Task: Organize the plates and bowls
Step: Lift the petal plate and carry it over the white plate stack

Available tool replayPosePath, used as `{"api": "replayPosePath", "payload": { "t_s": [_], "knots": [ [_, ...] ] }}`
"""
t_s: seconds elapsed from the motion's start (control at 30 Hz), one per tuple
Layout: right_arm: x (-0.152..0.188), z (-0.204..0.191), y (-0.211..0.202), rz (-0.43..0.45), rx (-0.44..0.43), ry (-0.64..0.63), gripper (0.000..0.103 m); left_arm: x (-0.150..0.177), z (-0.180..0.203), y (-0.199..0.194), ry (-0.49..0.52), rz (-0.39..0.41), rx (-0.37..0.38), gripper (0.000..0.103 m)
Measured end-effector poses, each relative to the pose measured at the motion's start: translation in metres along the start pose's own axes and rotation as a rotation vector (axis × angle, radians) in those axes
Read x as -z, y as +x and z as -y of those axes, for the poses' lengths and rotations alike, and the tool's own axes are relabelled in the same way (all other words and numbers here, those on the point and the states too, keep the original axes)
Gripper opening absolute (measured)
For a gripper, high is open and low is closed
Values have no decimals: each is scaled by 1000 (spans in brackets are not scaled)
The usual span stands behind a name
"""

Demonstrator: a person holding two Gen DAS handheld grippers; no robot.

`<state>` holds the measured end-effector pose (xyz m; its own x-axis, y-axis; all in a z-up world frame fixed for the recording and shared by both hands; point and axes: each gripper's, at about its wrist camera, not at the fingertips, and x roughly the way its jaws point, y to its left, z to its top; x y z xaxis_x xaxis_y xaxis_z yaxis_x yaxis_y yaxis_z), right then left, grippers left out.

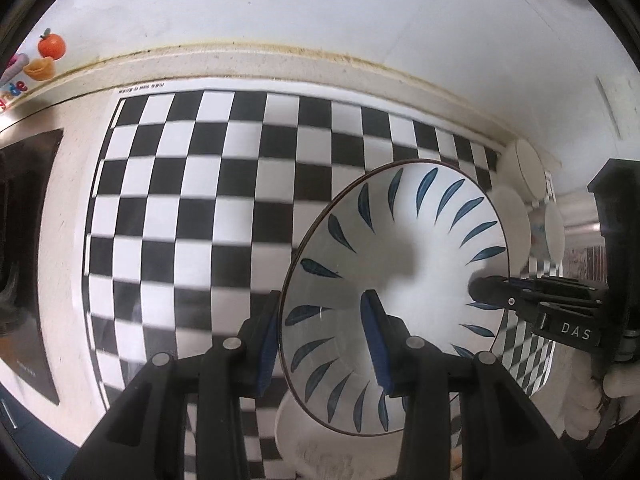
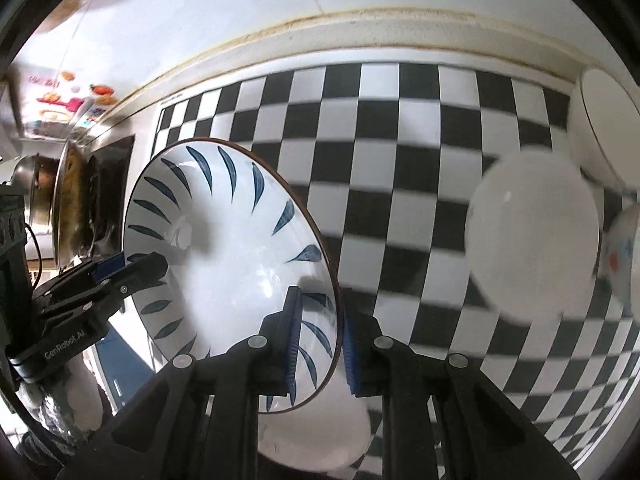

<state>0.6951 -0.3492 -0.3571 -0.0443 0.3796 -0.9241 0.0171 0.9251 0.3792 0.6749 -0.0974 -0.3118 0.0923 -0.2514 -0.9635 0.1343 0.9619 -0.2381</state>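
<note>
A white bowl with blue leaf marks (image 1: 400, 248) (image 2: 232, 240) hangs above the checkered mat, held by both grippers on opposite rims. My left gripper (image 1: 320, 344) is shut on its left rim; it shows in the right wrist view (image 2: 140, 268). My right gripper (image 2: 320, 340) is shut on its right rim; it shows in the left wrist view (image 1: 484, 288). A plain white bowl (image 2: 532, 236) and further bowls (image 2: 604, 128) stand at the mat's right. Another white dish (image 2: 320, 432) lies under the held bowl.
The black-and-white checkered mat (image 1: 200, 208) covers the counter up to the white wall (image 1: 320, 8). A dark stovetop (image 1: 28, 240) lies at the left, with a pan and pot (image 2: 68, 208) on it. A small patterned bowl (image 2: 620, 248) sits at the far right.
</note>
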Motion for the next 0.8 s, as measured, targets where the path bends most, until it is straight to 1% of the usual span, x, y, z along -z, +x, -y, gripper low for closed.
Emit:
{"api": "replayPosePath", "payload": {
  "t_s": [0.13, 0.23, 0.4, 0.53, 0.67, 0.8],
  "knots": [
    [42, 1, 6, -19, -10, 4, 20, 30, 2, 0, 26, -34, -3, 36],
    [72, 7, 15, -41, -20, 20, 19, 51, 8, 9, 42, -64, -9, 36],
    [109, 18, 37, -83, -24, 53, 19, 76, 13, 32, 56, -126, -22, 36],
    [124, 24, 48, -105, -10, 59, 19, 90, 13, 50, 53, -172, -36, 36],
    [136, 24, 59, -118, 20, 41, 19, 97, 13, 61, 52, -196, -51, 36],
    [136, 20, 65, -127, 54, 24, 19, 101, 12, 69, 56, -211, -72, 36]
  ]
}}
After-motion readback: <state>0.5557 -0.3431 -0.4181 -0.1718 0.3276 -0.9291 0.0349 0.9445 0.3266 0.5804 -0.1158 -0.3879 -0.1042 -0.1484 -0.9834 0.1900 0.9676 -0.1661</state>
